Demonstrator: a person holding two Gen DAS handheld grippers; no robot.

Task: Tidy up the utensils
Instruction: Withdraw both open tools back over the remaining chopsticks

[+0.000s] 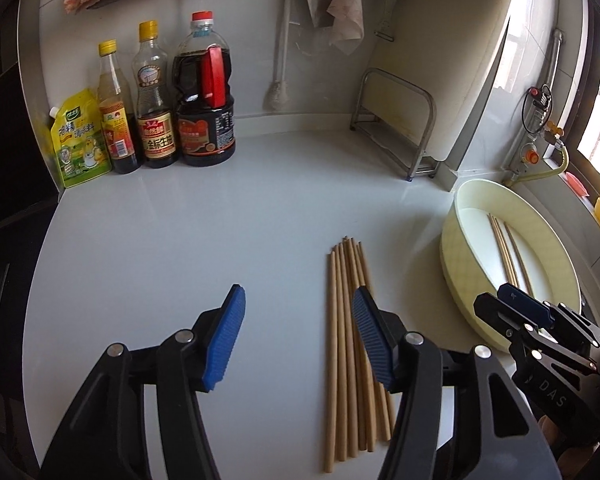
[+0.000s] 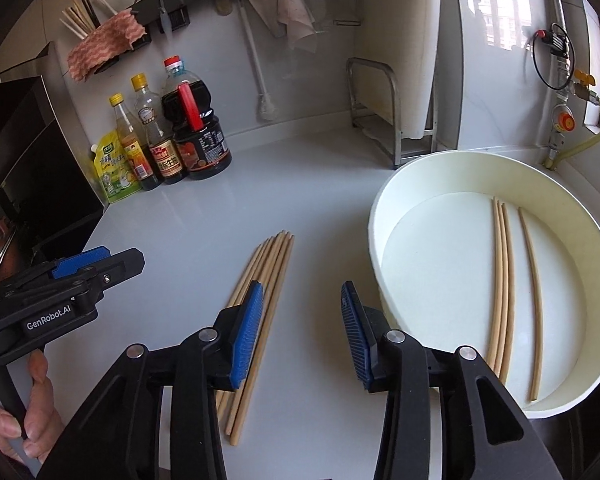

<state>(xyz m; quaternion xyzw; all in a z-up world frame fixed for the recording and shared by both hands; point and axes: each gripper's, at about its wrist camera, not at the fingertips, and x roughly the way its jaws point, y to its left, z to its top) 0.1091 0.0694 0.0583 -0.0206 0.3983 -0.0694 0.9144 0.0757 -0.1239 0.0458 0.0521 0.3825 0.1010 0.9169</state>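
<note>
A bundle of several wooden chopsticks lies on the white counter, pointing away from me. My left gripper hovers open just left of the bundle; its right finger overlaps the sticks in the picture and nothing is between the pads. In the right wrist view the same bundle runs under the left finger of my right gripper, which is open over bare counter. A round white basin to the right holds three chopsticks. The left wrist view also shows the basin and the right gripper in front of it.
Sauce bottles and a yellow pouch stand at the back left. A metal rack with a white cutting board stands at the back right. Cloths hang on the wall rail. A black appliance borders the counter's left edge.
</note>
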